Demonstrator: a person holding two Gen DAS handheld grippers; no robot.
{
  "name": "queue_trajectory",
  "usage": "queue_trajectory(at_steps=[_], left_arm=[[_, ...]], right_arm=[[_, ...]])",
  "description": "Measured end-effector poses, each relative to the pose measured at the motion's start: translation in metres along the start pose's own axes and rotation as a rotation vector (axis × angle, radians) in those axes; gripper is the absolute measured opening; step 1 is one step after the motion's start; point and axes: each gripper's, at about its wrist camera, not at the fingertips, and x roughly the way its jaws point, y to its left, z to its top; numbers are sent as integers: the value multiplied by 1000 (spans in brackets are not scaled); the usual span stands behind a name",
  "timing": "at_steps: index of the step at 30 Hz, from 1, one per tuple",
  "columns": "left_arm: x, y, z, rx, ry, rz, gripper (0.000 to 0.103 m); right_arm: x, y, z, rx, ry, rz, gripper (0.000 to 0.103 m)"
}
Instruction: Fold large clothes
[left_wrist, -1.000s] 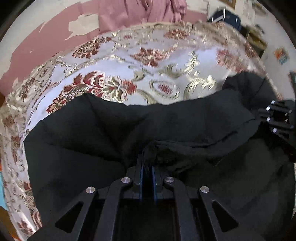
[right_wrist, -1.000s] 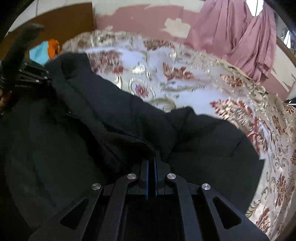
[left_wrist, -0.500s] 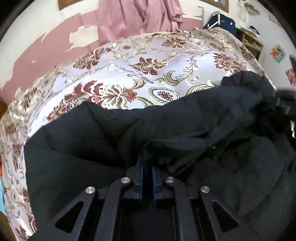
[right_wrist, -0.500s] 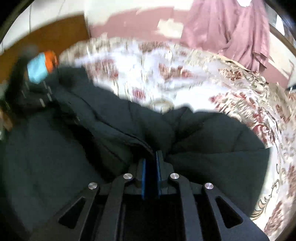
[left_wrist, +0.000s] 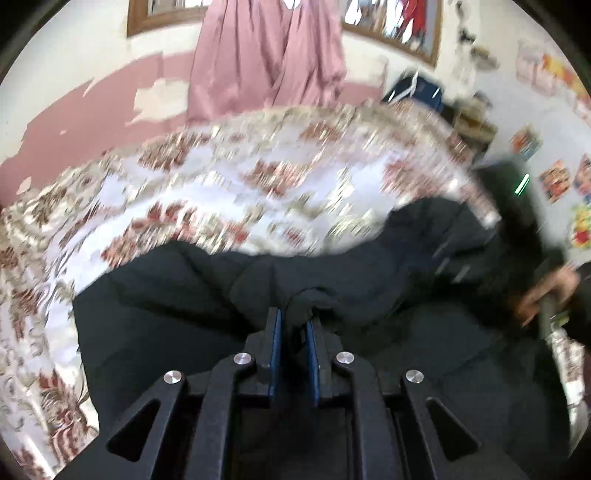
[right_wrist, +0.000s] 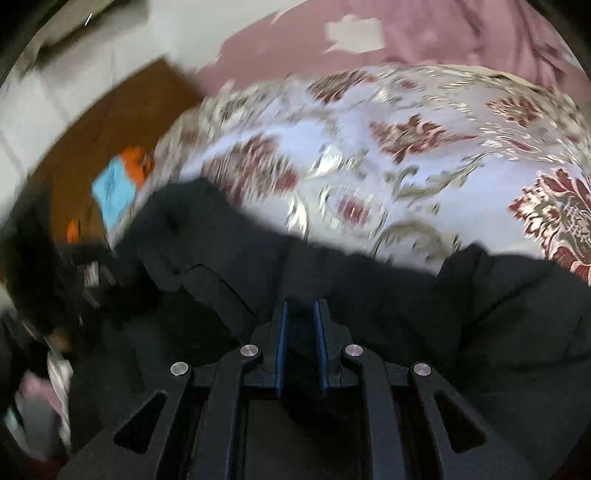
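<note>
A large black padded garment (left_wrist: 369, 280) lies on a bed with a floral cover (left_wrist: 229, 192). My left gripper (left_wrist: 294, 325) has its jaws a little apart, with a bunch of the black cloth still between them. In the right wrist view the same garment (right_wrist: 406, 295) fills the lower half. My right gripper (right_wrist: 300, 314) has its jaws a little apart over the black cloth, with dark fabric between the blue pads. The other hand and its gripper show blurred at the right edge of the left wrist view (left_wrist: 546, 291).
A pink curtain (left_wrist: 266, 55) hangs on the wall behind the bed. A brown headboard (right_wrist: 103, 140) with blue and orange cloth (right_wrist: 118, 184) is at the bed's left end. A dark bag (left_wrist: 417, 92) and shelves stand at the far right.
Both grippers' jaws have parted slightly from fully shut. Both views swung upward with motion blur, showing more wall. The garment's far edge sits lower on the bed cover.
</note>
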Motion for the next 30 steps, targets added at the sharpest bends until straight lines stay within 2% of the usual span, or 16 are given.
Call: queue_trajectory(at_steps=[4, 7, 8, 11, 12, 14, 17, 21, 24, 27, 28, 30], left_arm=[[3, -9, 21, -62, -58, -127, 13], [9, -26, 32, -24, -68, -155, 13], [16, -32, 34, 4, -45, -150, 13], [54, -39, 29, 61, 121, -129, 13], [73, -35, 23, 58, 215, -111, 13], [96, -29, 10, 76, 339, -66, 13], [108, -31, 8, 115, 370, -61, 13], [148, -50, 6, 263, 468, 81, 11], [174, -49, 8, 263, 454, 168, 10], [179, -51, 2, 264, 400, 213, 9], [172, -50, 1, 265, 375, 204, 9], [148, -42, 0, 219, 330, 138, 9]], right_arm=[[0, -17, -6, 71, 17, 46, 13], [7, -19, -8, 68, 21, 43, 13], [7, -19, -10, 67, 19, 44, 13], [3, -22, -14, 73, 7, 41, 12], [3, -25, -14, 75, 9, 32, 12], [-1, -34, -18, 76, 36, -4, 10], [2, -44, -17, 82, 104, -4, 6], [31, -42, -5, 71, 178, -56, 3], [58, -36, 1, 30, 146, -147, 0], [70, -39, 0, 44, 91, -169, 0], [66, -40, -2, 48, 79, -158, 0], [53, -42, -5, 76, 63, -127, 0]])
